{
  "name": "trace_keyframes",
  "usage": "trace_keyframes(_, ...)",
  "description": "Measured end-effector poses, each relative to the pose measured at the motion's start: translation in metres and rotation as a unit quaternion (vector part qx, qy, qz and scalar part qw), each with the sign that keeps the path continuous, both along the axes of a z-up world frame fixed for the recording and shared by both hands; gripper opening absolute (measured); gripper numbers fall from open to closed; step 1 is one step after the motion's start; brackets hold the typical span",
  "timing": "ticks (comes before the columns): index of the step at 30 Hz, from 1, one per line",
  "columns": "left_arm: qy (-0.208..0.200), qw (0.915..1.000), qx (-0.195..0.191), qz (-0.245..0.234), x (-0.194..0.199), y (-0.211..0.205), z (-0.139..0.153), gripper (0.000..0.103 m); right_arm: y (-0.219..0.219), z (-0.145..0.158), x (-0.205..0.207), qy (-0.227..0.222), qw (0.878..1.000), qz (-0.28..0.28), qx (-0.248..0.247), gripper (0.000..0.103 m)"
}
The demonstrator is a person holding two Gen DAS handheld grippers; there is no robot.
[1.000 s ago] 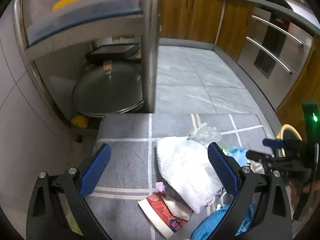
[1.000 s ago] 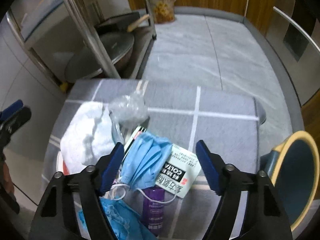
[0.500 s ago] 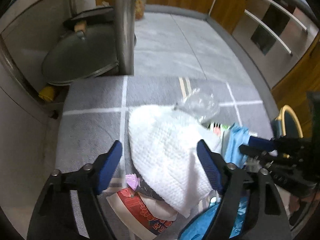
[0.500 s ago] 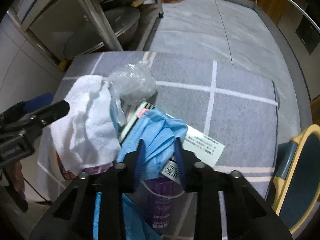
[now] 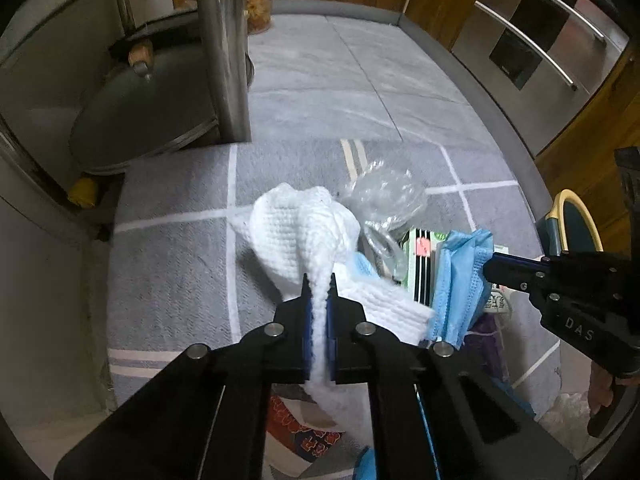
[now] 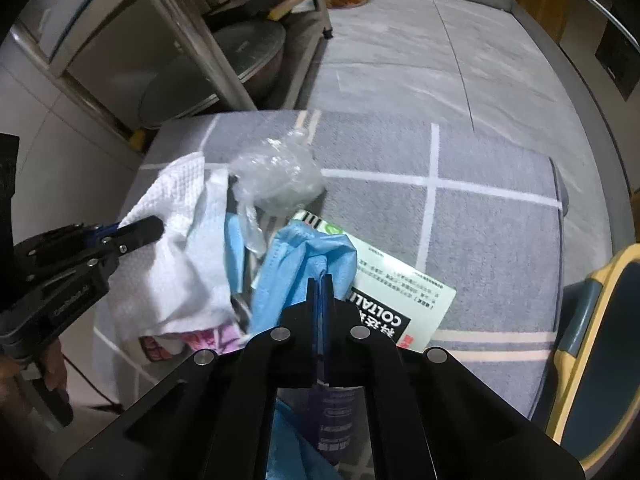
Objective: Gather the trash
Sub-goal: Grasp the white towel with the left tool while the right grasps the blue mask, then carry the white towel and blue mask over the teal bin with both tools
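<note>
A: What do the tools look like?
B: Left gripper [image 5: 319,280] and right gripper [image 6: 320,282]: black angular arms, round silver screws, blue pads. White lettering by the right handle, possibly "DAS".

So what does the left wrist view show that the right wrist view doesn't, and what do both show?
Only the left wrist view shows the left gripper from behind, jaws pinched shut on the white paper towel, and the steel drawer handles.

Only the right wrist view shows the right gripper clamped on the blue face mask, the purple bottle beneath, and the card printed COLTALI.

Both show the towel, the mask, the crumpled clear plastic, the grey mat and the pot lid under the rack.
</note>
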State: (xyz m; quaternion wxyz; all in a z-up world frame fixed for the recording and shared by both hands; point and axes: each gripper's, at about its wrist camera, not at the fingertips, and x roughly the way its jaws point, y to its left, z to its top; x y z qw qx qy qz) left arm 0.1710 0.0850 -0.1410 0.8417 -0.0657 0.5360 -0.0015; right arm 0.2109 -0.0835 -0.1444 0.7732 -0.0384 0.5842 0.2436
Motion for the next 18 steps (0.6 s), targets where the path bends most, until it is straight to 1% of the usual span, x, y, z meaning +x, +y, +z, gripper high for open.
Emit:
trace_keyframes(3, -0.020, 0.9997, 0.012, 0.002, -0.005, 0.001, 0.014, 0.005, -0.003, 0.009, 0.000, -0.010, 1.000, -0.002, 0.010, 0.003)
trace_keyframes(8, -0.053, 0.9984, 0.020, 0.006, -0.011, 0.001, 0.037, 0.005, -0.003, 0.023, -0.003, -0.033, 0.999, 0.009, 0.017, 0.002)
trace_keyframes(13, -0.096, 0.9949, 0.030, 0.008, -0.015, -0.002, 0.066, 0.005, -0.011, 0.053, -0.005, -0.069, 0.997, 0.006, 0.043, 0.002)
trace_keyframes(18, -0.144, 0.9889, 0.037, -0.010, -0.023, -0.018, 0.096, 0.005, -0.026, 0.086, -0.011, -0.109, 0.992, 0.001, 0.067, 0.002)
